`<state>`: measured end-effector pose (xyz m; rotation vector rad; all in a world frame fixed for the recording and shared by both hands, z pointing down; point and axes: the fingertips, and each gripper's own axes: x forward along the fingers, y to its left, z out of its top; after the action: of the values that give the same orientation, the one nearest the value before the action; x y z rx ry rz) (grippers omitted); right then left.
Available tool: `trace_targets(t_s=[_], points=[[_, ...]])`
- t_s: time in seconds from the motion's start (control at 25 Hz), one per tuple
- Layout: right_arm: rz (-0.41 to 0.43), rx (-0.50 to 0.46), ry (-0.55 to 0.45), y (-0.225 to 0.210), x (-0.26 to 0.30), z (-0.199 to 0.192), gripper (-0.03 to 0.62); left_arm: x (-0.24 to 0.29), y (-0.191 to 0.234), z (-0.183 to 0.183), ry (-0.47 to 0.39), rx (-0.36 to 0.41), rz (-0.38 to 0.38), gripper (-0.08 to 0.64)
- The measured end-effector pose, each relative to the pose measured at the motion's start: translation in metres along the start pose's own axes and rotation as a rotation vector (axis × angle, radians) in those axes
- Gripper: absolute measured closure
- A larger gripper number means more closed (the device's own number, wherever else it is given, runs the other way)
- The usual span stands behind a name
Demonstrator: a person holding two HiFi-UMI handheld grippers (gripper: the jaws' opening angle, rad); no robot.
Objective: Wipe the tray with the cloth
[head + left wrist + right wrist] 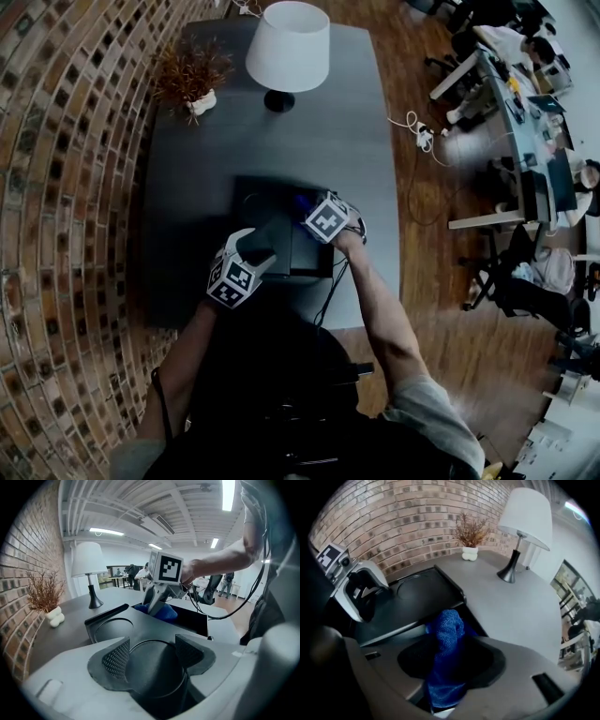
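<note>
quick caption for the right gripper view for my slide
Right gripper clamps a blue cloth at the dark tray; lamp and dried plant stand behind.

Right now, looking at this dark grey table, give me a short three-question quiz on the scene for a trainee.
1. True or false: the right gripper is clamped on the blue woven cloth.
2. What stands beside the white-shaded lamp on the dark grey table? A) dried twigs in a white pot B) a red mug C) a stack of books
3. Fill in: the jaws of the left gripper stand ___ at the black rectangular tray.
Key: 1 true; 2 A; 3 apart.
</note>
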<state>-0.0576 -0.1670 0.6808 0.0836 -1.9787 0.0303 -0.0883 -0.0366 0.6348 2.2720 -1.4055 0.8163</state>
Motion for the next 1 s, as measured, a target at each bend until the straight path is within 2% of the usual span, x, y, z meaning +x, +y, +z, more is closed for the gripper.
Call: trace_targets(t_s=[0.12,0.2,0.28,0.4,0.44,0.52,0.64,0.72,0.88,0.92,1.0], points=[[-0.044,0.012,0.003,-0.003,-0.003,-0.004,0.351,0.0,0.001,-0.001,-0.001,0.002,-0.001,0.27],[-0.051,-0.04,0.049,-0.001,-0.004,-0.011,0.321,0.0,0.002,-0.001,-0.004,0.005,-0.001,0.27],[-0.035,-0.117,0.105,0.003,0.0,-0.016,0.319,0.0,0.001,-0.001,-0.007,0.006,0.0,0.272],[0.037,-0.187,0.177,0.013,0.007,-0.018,0.34,0.0,0.0,-0.001,-0.008,0.005,0.0,0.272],[0.038,-0.171,0.168,0.01,0.007,-0.014,0.377,0.0,0.0,-0.001,-0.009,0.006,0.0,0.272],[-0.006,-0.039,0.09,-0.004,0.004,-0.003,0.408,0.0,-0.001,0.0,-0.011,0.01,0.001,0.273],[-0.062,0.225,-0.034,-0.016,0.004,0.006,0.411,-0.001,-0.001,-0.001,-0.009,0.014,0.001,0.273],[-0.085,0.319,-0.076,-0.017,0.006,0.01,0.411,0.0,0.001,0.0,-0.01,0.014,0.0,0.273],[-0.13,0.384,-0.11,-0.02,0.004,0.012,0.411,-0.001,0.0,-0.001,-0.012,0.012,0.001,0.273],[-0.128,0.363,-0.114,-0.019,0.004,0.014,0.411,-0.001,0.0,-0.001,-0.013,0.014,0.001,0.273],[-0.094,0.249,-0.07,-0.011,0.007,0.014,0.42,0.0,0.001,0.0,-0.015,0.015,0.003,0.273]])
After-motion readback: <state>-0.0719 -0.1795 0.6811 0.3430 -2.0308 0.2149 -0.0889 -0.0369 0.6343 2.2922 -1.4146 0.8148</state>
